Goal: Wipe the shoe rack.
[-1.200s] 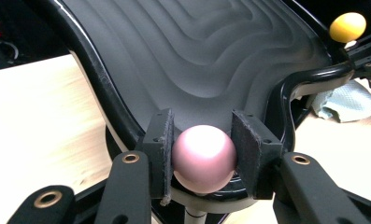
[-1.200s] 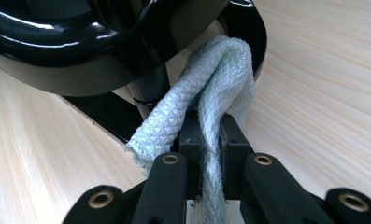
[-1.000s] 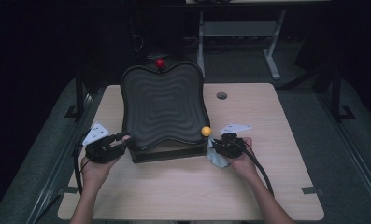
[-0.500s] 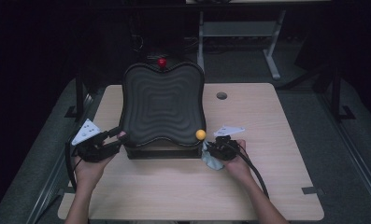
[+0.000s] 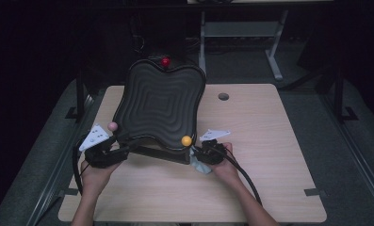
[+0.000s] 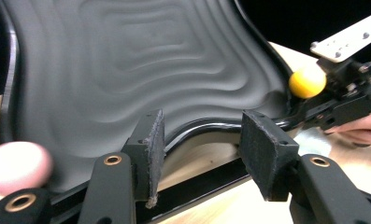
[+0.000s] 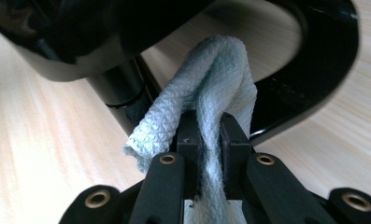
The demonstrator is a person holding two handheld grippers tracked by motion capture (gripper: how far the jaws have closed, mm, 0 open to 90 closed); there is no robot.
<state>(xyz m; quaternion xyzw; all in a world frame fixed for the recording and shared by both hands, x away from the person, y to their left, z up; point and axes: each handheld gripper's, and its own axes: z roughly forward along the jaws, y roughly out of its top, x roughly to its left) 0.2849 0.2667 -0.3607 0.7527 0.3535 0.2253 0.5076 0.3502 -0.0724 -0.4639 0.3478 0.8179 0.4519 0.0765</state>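
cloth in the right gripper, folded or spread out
Folded: the pale blue cloth is doubled into a bunched loop, both layers pinched between the shut jaws of the right gripper.

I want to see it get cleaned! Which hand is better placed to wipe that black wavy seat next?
Probably the right. The right gripper is shut on the blue cloth beside the seat; the left gripper, jaws just opening, holds nothing.

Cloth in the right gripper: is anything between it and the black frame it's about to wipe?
Nothing visible. The cloth, pinched in the right gripper, stands right at the glossy black frame under the ribbed tray, with bare table beside it. Whether it touches the frame I cannot tell.
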